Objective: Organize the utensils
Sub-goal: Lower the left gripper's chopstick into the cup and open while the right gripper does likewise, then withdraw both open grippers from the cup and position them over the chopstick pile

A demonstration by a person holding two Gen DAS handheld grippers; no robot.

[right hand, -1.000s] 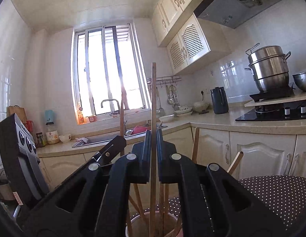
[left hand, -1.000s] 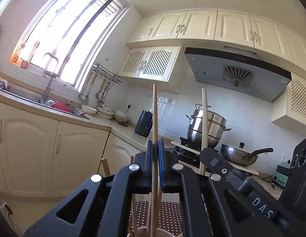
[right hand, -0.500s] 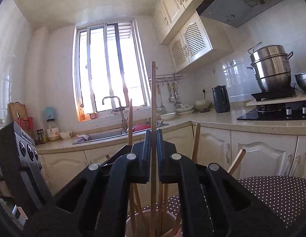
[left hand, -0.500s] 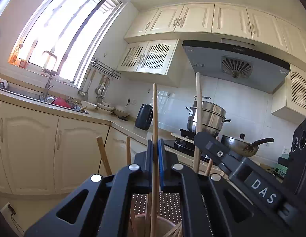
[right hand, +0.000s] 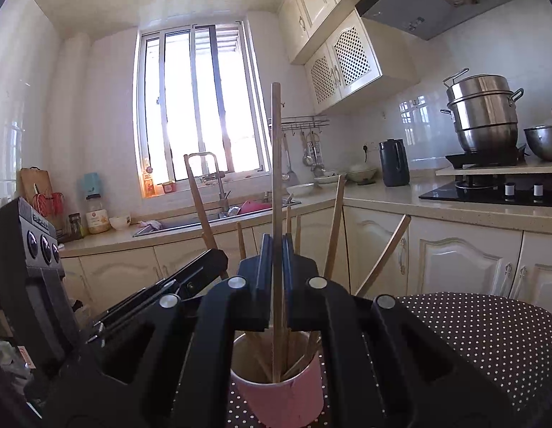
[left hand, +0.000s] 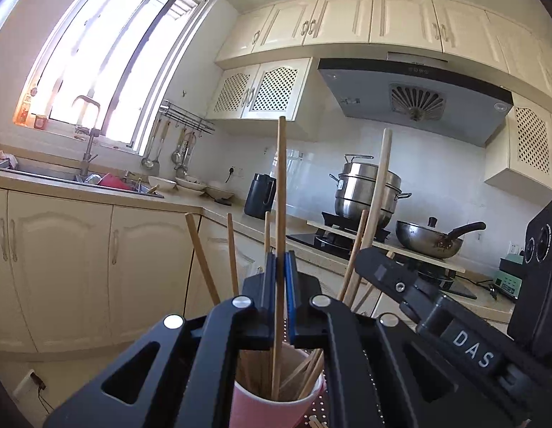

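Two black grippers are in my hands, each pinching one chopstick above the same cup. My left gripper [left hand: 280, 260] has its blue-padded fingers pressed together on a long thin wooden chopstick [left hand: 281, 192], which stands nearly upright with its lower end down inside the pink paper cup [left hand: 272, 410] directly beneath. Several other wooden chopsticks [left hand: 202, 256] lean outward from the cup at different angles. To the right in this view my right gripper [left hand: 393, 278] shows as a black body marked DAS, gripping a thicker-looking pale wooden chopstick [left hand: 379, 185] that tilts slightly. From the right wrist view, my right gripper [right hand: 274, 249] is clamped on that upright stick [right hand: 276, 164], whose tip reaches into the pink cup [right hand: 283, 396]; my left gripper [right hand: 211, 260] sits to the left, holding its own stick [right hand: 197, 192]. The cup stands on a dark brown cloth with white dots [right hand: 483, 335]
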